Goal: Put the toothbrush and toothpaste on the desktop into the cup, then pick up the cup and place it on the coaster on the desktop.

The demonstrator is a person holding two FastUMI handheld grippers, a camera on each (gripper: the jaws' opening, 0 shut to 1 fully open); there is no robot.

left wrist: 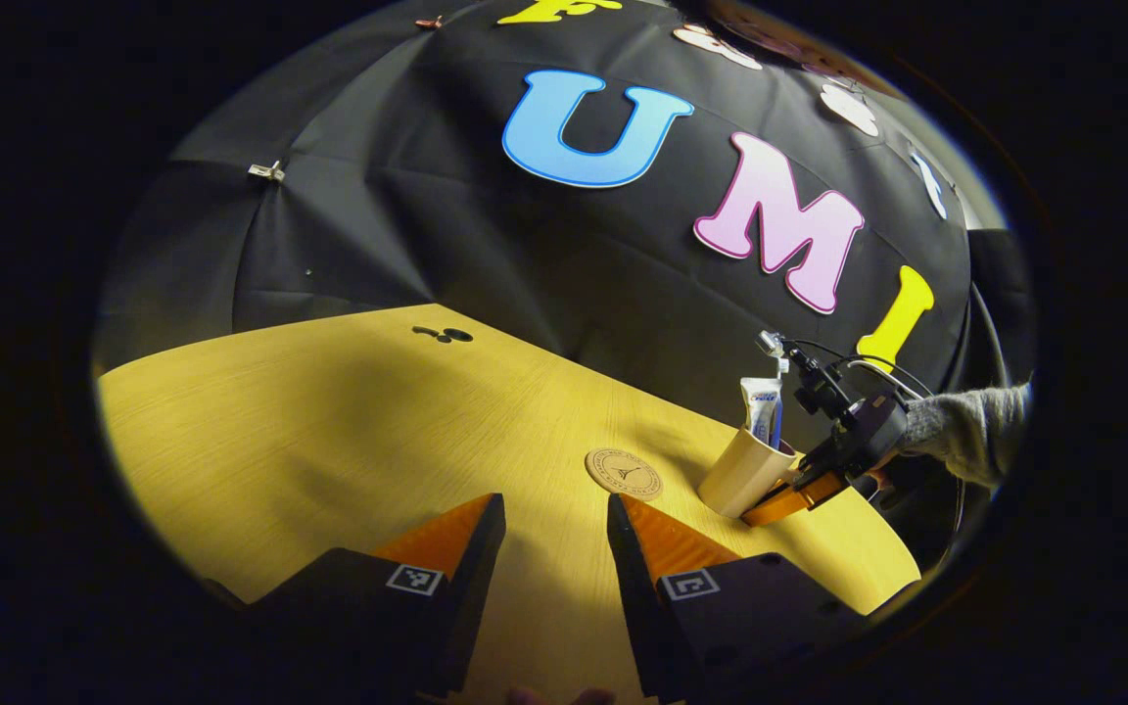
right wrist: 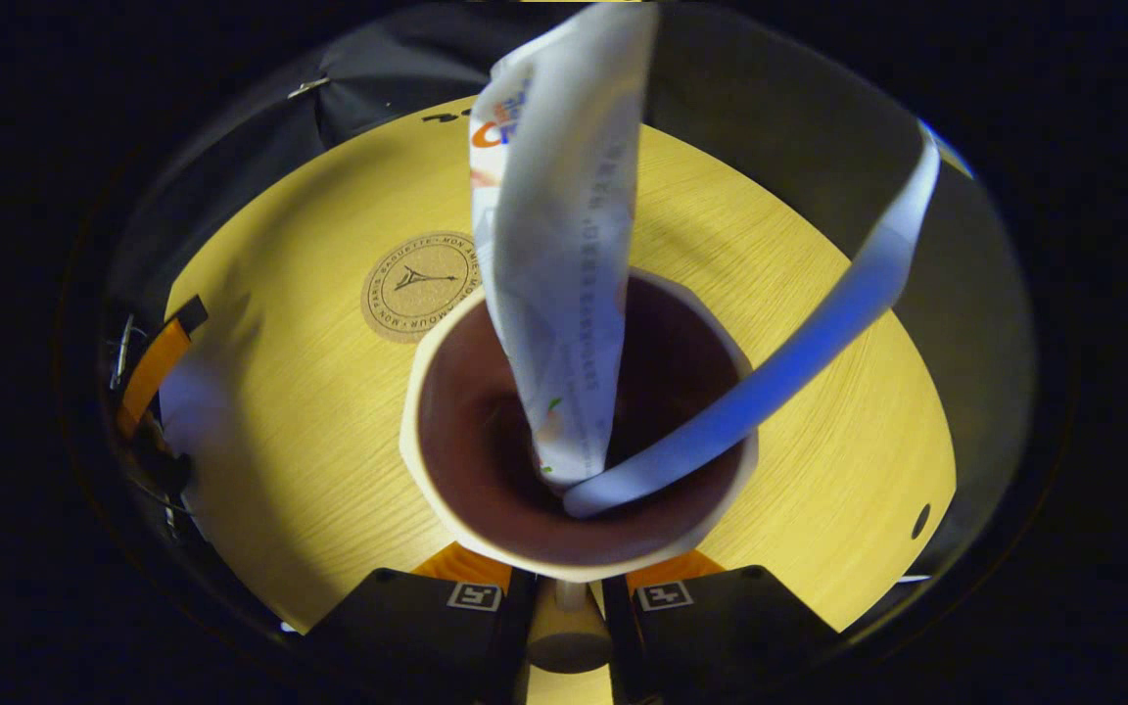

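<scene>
Right gripper view: cup (right wrist: 579, 548), cream outside and dark inside, directly ahead of the right gripper (right wrist: 569, 597). Its handle sits between the two fingers, which are closed against it. Toothpaste (right wrist: 564, 255) and toothbrush (right wrist: 799, 343) stand inside the cup, leaning outward. Coaster (right wrist: 420, 284), round cork, lies on the desktop (right wrist: 309, 441) just beyond the cup.

Left gripper view: left gripper (left wrist: 556, 548) low over the desktop, fingers apart, nothing between them. Coaster ahead of the fingertips; cup to its right, tilted, held by the right gripper, a sleeve (left wrist: 970, 431) behind it.
</scene>
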